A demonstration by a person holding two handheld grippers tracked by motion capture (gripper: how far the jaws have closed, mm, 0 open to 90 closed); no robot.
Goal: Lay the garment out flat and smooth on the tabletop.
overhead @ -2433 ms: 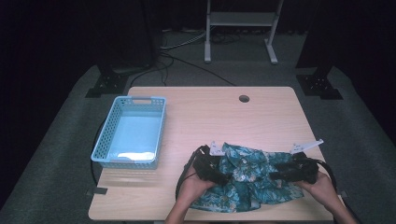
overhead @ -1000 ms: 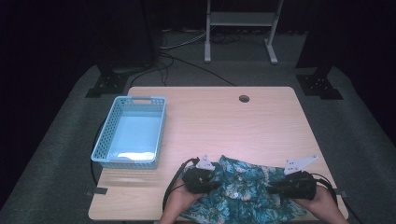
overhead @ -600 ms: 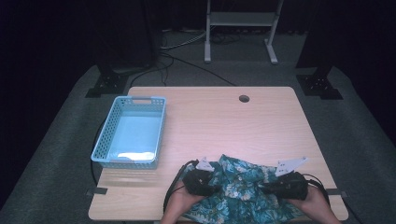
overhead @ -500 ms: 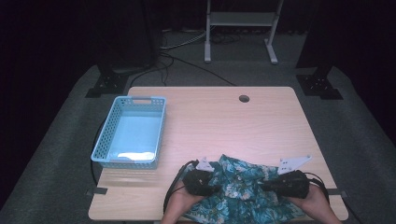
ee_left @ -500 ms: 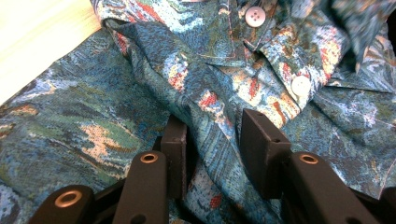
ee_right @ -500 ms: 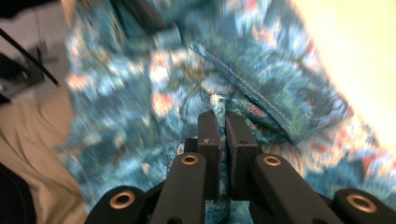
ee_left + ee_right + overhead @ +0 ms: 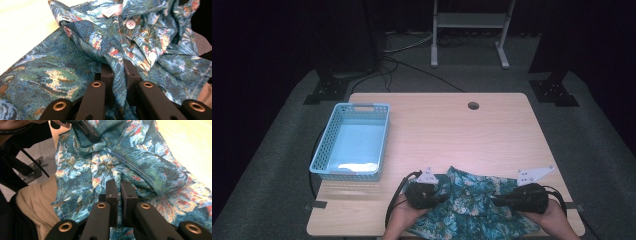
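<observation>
Handling of a patterned shirt at the near table edge, seen from the high view and both gripper views. I hold the left gripper [image 7: 435,192] clamped on a raised fold of the blue floral shirt [image 7: 474,200]; in the left gripper view the cloth [image 7: 105,47] is pinched between the two jaws close to the button placket, where two pale buttons [image 7: 130,24] and the neck label [image 7: 109,12] show. I hold the right gripper [image 7: 507,199] clamped on the same garment; in the right gripper view its jaws stand nearly together with a thin ridge of fabric [image 7: 140,162] between them, beside a stitched seam, and the left gripper shows farther off at the top of that view [image 7: 86,130]. The shirt lies crumpled on the near part of the wooden table [image 7: 452,130], its lower part hanging over the edge toward my lap, well apart from the blue mesh basket [image 7: 353,141], which stands at the left side of the table with nothing in it that I can make out. I judge the step in hand to be gathering or arranging the garment with a two-point grip. The next move, as I read it, calls for lifting both grips together and drawing them apart evenly, so that the cloth comes off the edge and spreads flat without slipping from either pinch
</observation>
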